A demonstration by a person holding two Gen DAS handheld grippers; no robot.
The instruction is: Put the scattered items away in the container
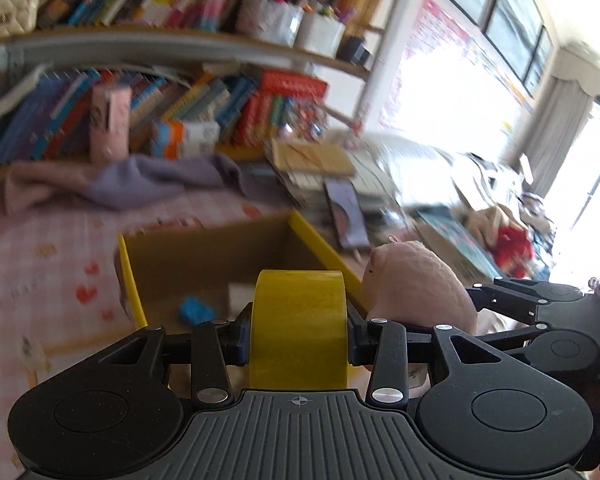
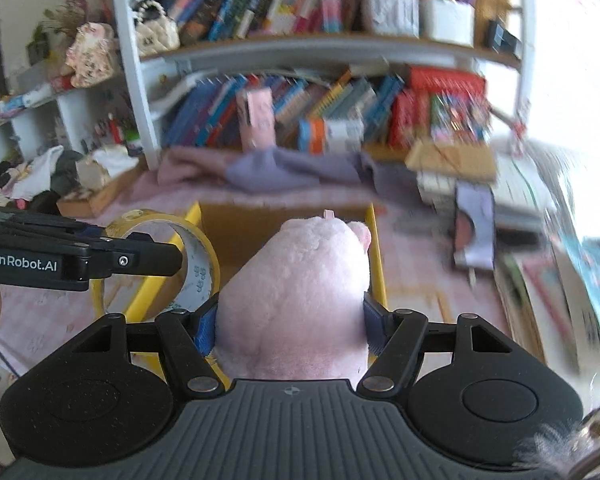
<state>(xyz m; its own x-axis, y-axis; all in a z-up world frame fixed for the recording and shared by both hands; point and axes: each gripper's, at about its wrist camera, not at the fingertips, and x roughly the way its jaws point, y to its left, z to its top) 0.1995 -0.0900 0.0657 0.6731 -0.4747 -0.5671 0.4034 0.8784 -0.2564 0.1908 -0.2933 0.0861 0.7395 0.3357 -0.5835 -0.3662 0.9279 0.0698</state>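
Left wrist view, from left to right: a pink patterned cloth (image 1: 40,264) covers the surface, and on it sits a yellow-edged cardboard box (image 1: 132,276), open at the top, with a small blue item (image 1: 196,310) on its floor. The left gripper (image 1: 299,334) has its jaws closed on a roll of yellow tape (image 1: 299,328), held upright on edge over the near part of the box. Just right of the tape, beyond the box's right wall, is a pink plush toy (image 1: 412,284), clamped by the right gripper (image 1: 476,312) coming in from the right edge.

In the right wrist view, the left gripper (image 2: 156,260) reaches in from the left with the tape roll (image 2: 196,256) pinched across its width beside the box's left wall (image 2: 152,292). In the centre, the right gripper (image 2: 290,320) squeezes the plush toy (image 2: 300,288) between its blue pads (image 2: 205,326), above the box's near end. A stack of books (image 2: 532,280) lies to the right.
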